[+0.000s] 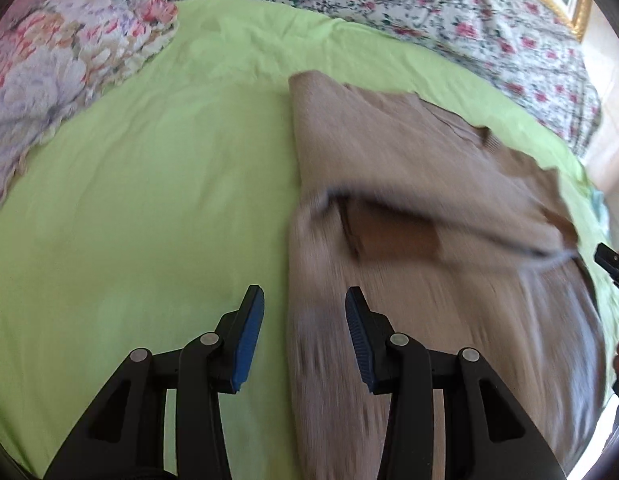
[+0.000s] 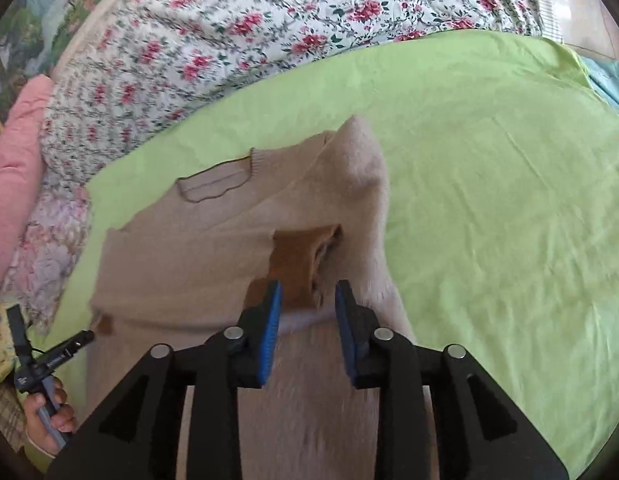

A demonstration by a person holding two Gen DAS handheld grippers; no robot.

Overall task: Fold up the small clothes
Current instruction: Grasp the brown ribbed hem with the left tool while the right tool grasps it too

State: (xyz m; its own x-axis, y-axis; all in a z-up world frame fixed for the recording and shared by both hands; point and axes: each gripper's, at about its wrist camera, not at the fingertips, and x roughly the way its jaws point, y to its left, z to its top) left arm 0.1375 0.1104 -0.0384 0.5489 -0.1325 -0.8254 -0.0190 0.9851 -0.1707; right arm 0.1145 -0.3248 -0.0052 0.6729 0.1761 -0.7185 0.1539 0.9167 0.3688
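Left wrist view, left to right: a pale floral pillow (image 1: 49, 72) lies at the far left edge of the bed; a green sheet (image 1: 149, 208) covers the working surface; the left gripper (image 1: 305, 304) hangs over the sheet with its jaws partly apart and nothing between them, its left blue pad (image 1: 249, 340) over bare sheet, its right over the near left edge of the beige sweater (image 1: 409, 168); the sweater lies flat on the right half of the sheet, one sleeve folded across the body, a brown cuff (image 1: 393, 240) showing, the near part blurred; a rose-print cover (image 1: 469, 12) runs behind.

Right wrist view, left to right: a hand (image 2: 49, 412) at the lower left grips the other tool's handle; the sweater lies left of centre on the sheet, its neckline toward the far left; the right gripper (image 2: 307, 296) stands partly open over the brown cuff, its pads pressing nothing; bare green sheet fills the right.
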